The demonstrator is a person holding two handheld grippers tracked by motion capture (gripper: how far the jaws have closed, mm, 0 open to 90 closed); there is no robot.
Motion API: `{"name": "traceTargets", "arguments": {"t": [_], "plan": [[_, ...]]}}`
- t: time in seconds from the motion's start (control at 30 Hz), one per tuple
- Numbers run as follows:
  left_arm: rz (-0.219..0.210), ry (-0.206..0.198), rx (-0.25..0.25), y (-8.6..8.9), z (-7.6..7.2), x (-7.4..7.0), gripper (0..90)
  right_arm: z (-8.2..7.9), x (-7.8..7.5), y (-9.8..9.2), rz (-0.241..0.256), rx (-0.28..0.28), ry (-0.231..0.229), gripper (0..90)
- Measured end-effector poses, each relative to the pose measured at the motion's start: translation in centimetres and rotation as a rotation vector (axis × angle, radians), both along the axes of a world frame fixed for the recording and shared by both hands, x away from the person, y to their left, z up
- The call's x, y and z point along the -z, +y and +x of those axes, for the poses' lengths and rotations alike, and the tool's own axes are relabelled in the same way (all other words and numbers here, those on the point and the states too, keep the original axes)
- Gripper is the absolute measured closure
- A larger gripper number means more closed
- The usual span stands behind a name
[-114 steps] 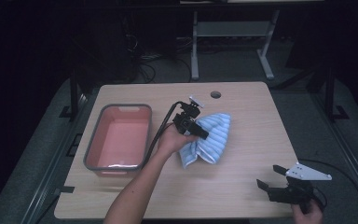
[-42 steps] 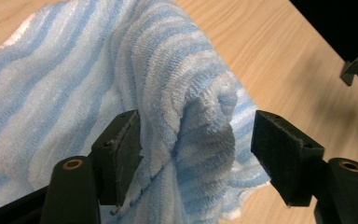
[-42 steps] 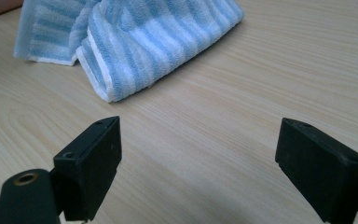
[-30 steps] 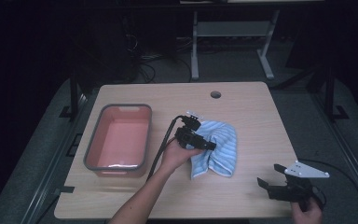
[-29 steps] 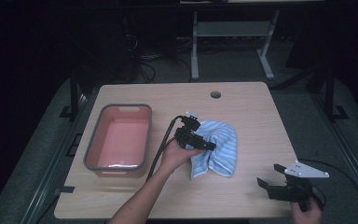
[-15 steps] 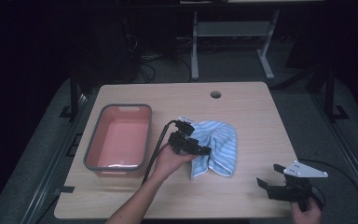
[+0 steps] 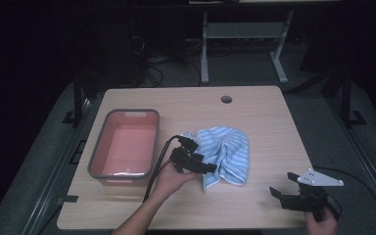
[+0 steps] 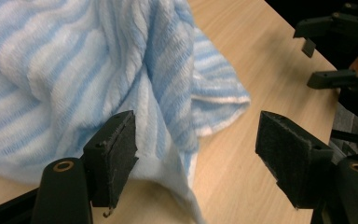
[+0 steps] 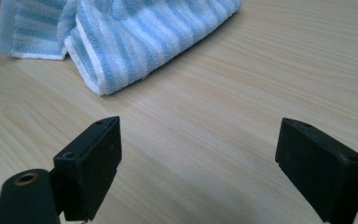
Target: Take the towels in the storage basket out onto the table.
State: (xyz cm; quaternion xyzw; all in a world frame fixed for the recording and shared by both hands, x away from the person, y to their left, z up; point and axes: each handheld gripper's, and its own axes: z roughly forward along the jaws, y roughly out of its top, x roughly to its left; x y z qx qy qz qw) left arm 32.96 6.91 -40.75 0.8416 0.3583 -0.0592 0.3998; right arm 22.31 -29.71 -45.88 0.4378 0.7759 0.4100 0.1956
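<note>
The blue striped towel (image 7: pixel 223 155) lies in the middle of the worktop (image 7: pixel 264 122), right in front of the wide-open left gripper (image 7: pixel 203 166), while the open right gripper (image 7: pixel 280 196) waits farther away.

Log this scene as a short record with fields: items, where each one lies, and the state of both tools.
surface: wooden table
towel: blue-and-white striped towel, crumpled, near table centre
bin: grey tub with pink inside, left of towel
left tool: open, jaws at towel's edge, nothing clamped
right tool: open, near table's front right corner, apart from towel
</note>
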Motion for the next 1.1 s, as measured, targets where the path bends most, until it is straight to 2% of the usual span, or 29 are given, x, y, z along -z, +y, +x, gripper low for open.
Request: {"name": "traceTargets", "arguments": {"t": [0.33, 0.7, 0.87, 0.93, 1.1], "plan": [[-0.004, -0.018, 0.001, 1.1, -1.7, 0.3, 28.0, 0.0, 0.1, 0.1, -0.005, 0.000, 0.004, 13.7], [-0.015, -0.018, 0.005, 2.0, -3.5, 0.7, 27.8, -0.1, 0.0, 0.1, -0.008, 0.000, 0.002, 13.7], [0.004, -0.048, 0.003, 2.6, -4.7, 0.8, 27.3, -0.2, 0.0, 0.1, -0.012, 0.000, 0.001, 13.8], [-0.007, -0.049, -0.003, 2.9, -5.3, 0.9, 27.2, -0.3, 0.0, 0.2, -0.011, 0.002, 0.003, 13.7], [-0.004, -0.083, -0.013, 4.0, -7.5, 1.9, 26.6, -0.4, 0.0, 0.2, -0.009, -0.002, -0.005, 13.8]]}}
